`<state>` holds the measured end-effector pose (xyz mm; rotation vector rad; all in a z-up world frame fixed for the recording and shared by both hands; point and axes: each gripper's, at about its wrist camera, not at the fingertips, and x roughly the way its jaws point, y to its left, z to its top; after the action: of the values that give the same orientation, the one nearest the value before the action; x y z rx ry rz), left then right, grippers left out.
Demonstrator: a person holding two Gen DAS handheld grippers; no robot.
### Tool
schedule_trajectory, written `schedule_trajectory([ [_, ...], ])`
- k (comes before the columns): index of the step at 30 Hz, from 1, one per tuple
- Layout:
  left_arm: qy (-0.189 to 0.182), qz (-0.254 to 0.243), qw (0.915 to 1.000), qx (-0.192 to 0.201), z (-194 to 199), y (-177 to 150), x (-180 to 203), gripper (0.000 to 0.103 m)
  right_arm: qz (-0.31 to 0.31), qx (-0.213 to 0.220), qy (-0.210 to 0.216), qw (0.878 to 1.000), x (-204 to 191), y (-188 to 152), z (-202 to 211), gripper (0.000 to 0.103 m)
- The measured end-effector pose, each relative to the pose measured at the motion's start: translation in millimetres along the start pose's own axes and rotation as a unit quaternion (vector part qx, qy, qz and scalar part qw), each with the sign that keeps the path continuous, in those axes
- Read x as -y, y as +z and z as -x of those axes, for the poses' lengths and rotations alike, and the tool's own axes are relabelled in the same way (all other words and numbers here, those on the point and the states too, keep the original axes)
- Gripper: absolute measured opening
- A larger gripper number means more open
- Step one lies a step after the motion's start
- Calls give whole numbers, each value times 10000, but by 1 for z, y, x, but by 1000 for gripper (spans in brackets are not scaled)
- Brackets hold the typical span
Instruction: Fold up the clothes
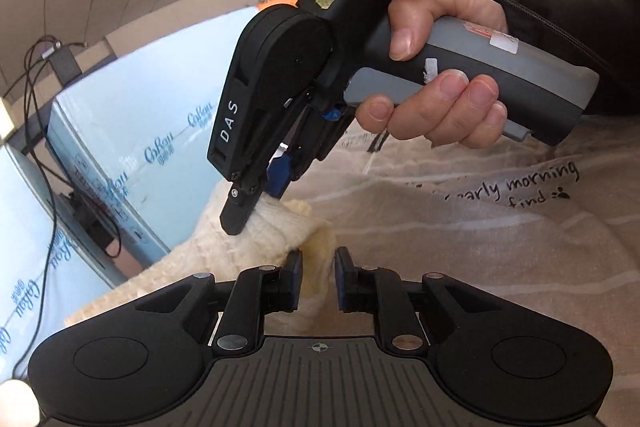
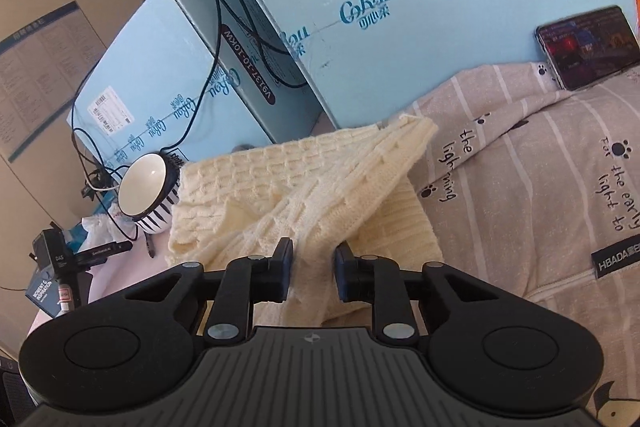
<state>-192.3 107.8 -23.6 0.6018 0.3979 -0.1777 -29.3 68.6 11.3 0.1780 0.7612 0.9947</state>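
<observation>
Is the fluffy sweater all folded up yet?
Not yet. The cream cable-knit sweater lies partly folded, one layer crossing over it, on the beige striped sheet. The right tongs pinch its edge; the left tongs straddle it. Finishing folds remain.

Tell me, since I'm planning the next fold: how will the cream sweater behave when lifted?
Probably floppy: the sweater already drapes and bunches in soft folds. Its chunky cable knit likely grips rather than slips. The right gripper, pinching its edge, will probably lift only a sagging corner.
</observation>
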Motion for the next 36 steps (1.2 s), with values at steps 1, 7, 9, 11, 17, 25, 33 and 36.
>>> schedule_trajectory([
  [1, -6, -14, 9999, 103, 4, 4, 3, 13, 129, 97, -12, 9999, -5, 2, 9, 18],
  [7, -605, 130, 9964, 575, 21, 22, 19, 13, 520, 512, -142, 9972, -18, 2, 71, 17],
  [9, -972, 201, 9929, 654, 25, 25, 24, 13, 517, 548, -230, 9969, -15, -2, 93, 17],
  [11, -1339, 273, 9879, 732, 29, 28, 30, 13, 494, 579, -333, 9965, -5, -15, 115, 17],
  [17, -2424, 484, 9642, 959, 41, 36, 45, 32, -12, -5, -802, 9968, 41, -61, 142, 16],
  [25, -954, 2225, 9649, 1019, 63, 14, -9, 85, 393, -35, -761, 9963, 56, -73, 156, 77],
  [33, 964, 4441, 8905, -215, 41, -28, -75, 96, 616, 241, -1364, 9884, 90, -26, 136, 90],
  [36, 1351, 5007, 8517, -755, 30, -46, -94, 96, 340, -127, -1444, 9889, 108, -15, 111, 90],
])
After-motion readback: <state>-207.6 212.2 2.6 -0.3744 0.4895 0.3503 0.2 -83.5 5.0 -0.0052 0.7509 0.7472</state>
